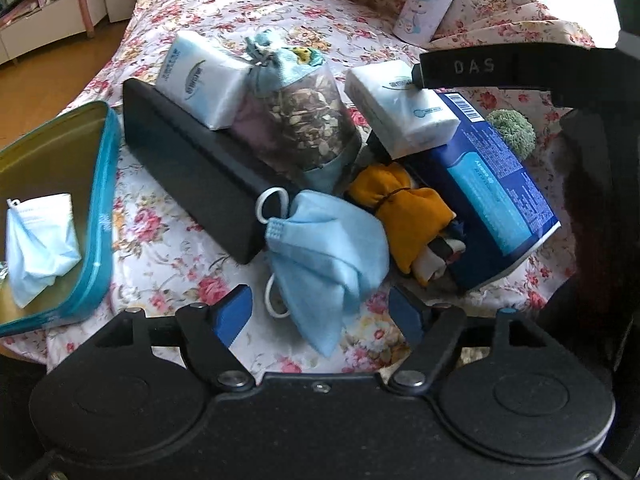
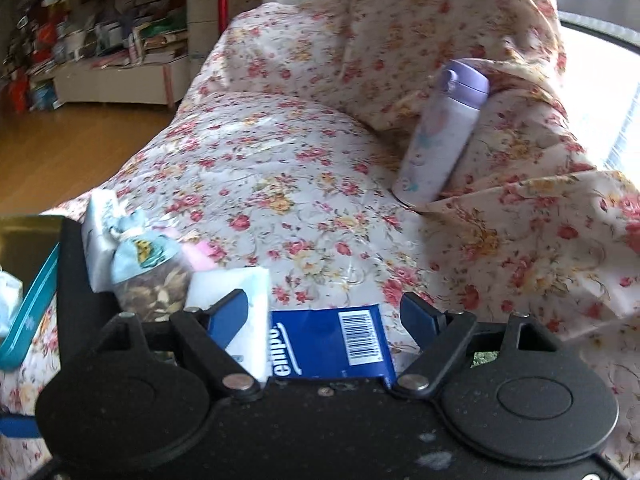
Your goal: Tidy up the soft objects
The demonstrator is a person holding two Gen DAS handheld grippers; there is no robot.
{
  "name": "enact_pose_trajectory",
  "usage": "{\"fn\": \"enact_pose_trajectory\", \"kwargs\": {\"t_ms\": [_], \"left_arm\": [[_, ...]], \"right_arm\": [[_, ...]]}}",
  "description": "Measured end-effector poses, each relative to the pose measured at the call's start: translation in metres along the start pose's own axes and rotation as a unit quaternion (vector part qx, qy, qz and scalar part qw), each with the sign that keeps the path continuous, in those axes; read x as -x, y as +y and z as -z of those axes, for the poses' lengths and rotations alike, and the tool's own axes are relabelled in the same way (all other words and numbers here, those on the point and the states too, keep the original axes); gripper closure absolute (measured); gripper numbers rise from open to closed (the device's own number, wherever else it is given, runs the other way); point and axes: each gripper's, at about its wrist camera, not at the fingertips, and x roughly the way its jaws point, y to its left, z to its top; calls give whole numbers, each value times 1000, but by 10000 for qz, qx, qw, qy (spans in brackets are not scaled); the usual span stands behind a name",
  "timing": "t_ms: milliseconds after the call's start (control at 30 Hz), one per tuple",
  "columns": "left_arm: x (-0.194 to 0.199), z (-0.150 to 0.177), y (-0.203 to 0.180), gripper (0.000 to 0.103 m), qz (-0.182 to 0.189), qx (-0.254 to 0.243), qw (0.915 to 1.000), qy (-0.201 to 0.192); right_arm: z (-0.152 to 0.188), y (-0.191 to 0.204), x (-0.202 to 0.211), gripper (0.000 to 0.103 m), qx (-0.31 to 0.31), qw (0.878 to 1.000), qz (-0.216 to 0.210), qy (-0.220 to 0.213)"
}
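A light blue face mask lies on the floral cover, between the tips of my open left gripper, which does not hold it. Behind it stands a black tray with a white tissue pack, a potpourri sachet and a yellow pouch. A second tissue pack rests on a blue Tempo box. Another mask lies in the gold tin at left. My right gripper is open and empty above the blue box and the tissue pack.
A purple-capped bottle leans on the floral cushion at the back right. A green fluffy ball sits behind the blue box. A dark strap marked DAS crosses the upper right. Wooden floor and cluttered shelves lie to the left.
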Motion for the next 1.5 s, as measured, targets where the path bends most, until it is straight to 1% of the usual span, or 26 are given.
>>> {"fn": "enact_pose_trajectory", "kwargs": {"t_ms": [133,200,233,267,433,500,567,700,833,933,1067,1133,1233,1300,1367,1400,1500], "left_arm": [[-11,-6,-4,33,51,88,9999,57],[-14,-7,-7,43,78,111,9999,46],[-14,-8,-7,54,91,106,9999,56],[-14,-8,-9,56,110,93,9999,75],[-2,-6,-8,60,90,24,10000,-23],[5,-5,-4,60,89,49,9999,-45],[11,-3,2,62,89,89,9999,-57],[23,0,13,63,88,223,9997,-72],[31,5,25,63,-32,329,9994,-71],[33,8,33,63,-114,442,9989,-48],[35,14,46,63,-168,632,9979,-25],[36,17,51,63,-154,724,9973,-25],[40,21,58,63,-188,771,9968,-57],[41,23,62,63,-217,798,9966,-62],[41,23,67,63,-203,839,9963,-55],[43,24,70,63,-183,854,9962,-48],[43,26,76,63,-148,921,9956,-34]], "right_arm": [[1,-1,0,22,-11,10000,-18,-11],[1,0,1,22,-1,10000,-47,-25],[1,0,1,22,-15,10000,-71,-28],[1,-1,1,22,-35,9999,-95,-31],[0,-2,0,22,-102,9998,-145,-55],[0,-3,1,22,-142,9998,-157,-60],[0,-5,0,22,-188,9997,-137,-51],[0,-9,0,22,-324,9994,-95,-33],[-1,-13,1,22,-447,9989,-122,-29],[0,-12,3,21,-412,9989,-202,-30],[3,-1,3,21,-163,9998,-59,75],[3,-1,3,21,-139,9998,59,106],[3,0,-1,21,-116,9989,284,358],[6,9,-3,21,180,9979,320,527],[10,27,4,21,689,9958,299,516],[12,36,9,21,959,9939,187,512],[16,55,24,22,1398,9864,-568,655]]}}
